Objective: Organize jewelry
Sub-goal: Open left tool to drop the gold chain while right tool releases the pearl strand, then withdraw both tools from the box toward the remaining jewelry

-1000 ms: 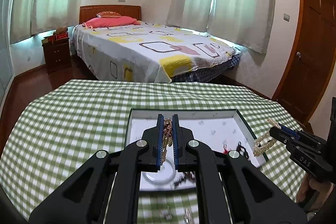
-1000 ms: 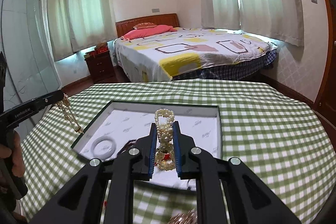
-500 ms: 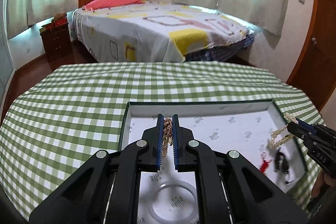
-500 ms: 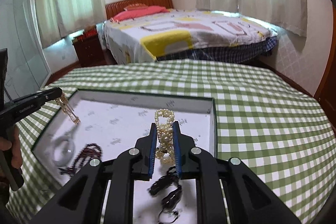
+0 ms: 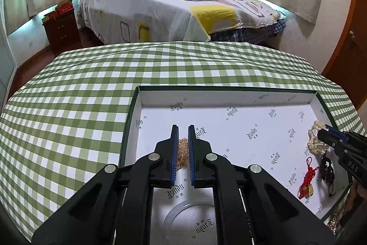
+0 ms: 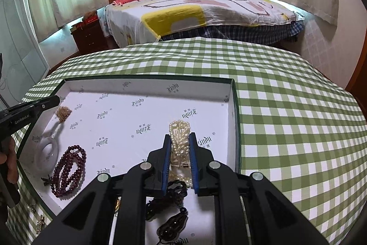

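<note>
A shallow white tray with a dark green rim lies on the checked table. My left gripper is low over the tray's left side, shut on a gold chain whose bunched end rests on the tray floor. Over the tray's right side, my right gripper is shut on a pearl bracelet, which also touches the floor.
In the tray lie a white bangle, dark red beads, a black corded pendant and a red knot charm. Small loose pieces sit on the green check cloth. A bed stands beyond.
Both grippers have come down and forward into the tray. The gold chain and the pearl bracelet, which hung in the air before, now rest on the tray floor.
</note>
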The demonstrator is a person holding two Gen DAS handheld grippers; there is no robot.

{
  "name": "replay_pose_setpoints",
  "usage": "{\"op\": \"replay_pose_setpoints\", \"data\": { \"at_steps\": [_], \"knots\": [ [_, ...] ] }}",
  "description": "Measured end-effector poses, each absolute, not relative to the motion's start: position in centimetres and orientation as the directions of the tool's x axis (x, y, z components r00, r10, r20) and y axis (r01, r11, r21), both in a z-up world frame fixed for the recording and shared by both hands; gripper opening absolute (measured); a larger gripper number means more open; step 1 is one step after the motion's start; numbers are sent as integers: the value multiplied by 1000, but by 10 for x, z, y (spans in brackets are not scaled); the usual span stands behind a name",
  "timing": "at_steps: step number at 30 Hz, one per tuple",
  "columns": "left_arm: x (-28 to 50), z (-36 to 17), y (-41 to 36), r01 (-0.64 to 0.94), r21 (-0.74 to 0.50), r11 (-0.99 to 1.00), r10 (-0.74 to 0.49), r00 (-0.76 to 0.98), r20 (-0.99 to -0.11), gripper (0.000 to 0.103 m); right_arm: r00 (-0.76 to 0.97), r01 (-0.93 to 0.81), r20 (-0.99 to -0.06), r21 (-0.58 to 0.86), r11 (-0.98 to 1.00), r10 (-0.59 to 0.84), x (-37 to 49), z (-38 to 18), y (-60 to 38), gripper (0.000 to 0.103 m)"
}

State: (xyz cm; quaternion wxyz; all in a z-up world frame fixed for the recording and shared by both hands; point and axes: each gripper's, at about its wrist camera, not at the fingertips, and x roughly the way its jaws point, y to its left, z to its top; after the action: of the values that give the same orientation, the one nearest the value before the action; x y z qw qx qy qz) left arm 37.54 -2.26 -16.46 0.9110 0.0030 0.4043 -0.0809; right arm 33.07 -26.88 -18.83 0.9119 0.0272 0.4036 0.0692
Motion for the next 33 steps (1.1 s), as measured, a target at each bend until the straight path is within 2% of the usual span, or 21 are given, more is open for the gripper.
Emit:
{"op": "replay_pose_setpoints", "data": {
  "at_steps": [3, 4, 8, 11, 16, 22, 33],
  "knots": [
    [374, -165, -23, 150, -54, 987, -141, 662, -737, 22, 664, -103, -732, 111, 988, 152, 332, -189, -270, 20],
    [374, -165, -23, 149, -52, 987, -139, 662, -736, 29, 664, -103, -732, 111, 988, 152, 331, -188, -270, 24],
    [373, -165, -24, 153, -56, 987, -144, 663, -734, 33, 669, -102, -727, 112, 988, 152, 331, -187, -271, 30],
    [367, -160, -23, 150, -57, 987, -145, 677, -722, 47, 674, -99, -723, 118, 988, 154, 328, -185, -273, 31],
    [354, -143, -21, 154, -69, 986, -159, 707, -689, 57, 703, -95, -694, 123, 988, 154, 318, -173, -272, 36],
    [329, -118, -14, 157, -88, 984, -177, 746, -642, 64, 735, -85, -661, 128, 988, 149, 302, -156, -271, 38],
    [272, -101, -9, 142, -121, 983, -186, 773, -606, 64, 771, -73, -619, 150, 986, 151, 255, -137, -265, 40]
  ]
}}
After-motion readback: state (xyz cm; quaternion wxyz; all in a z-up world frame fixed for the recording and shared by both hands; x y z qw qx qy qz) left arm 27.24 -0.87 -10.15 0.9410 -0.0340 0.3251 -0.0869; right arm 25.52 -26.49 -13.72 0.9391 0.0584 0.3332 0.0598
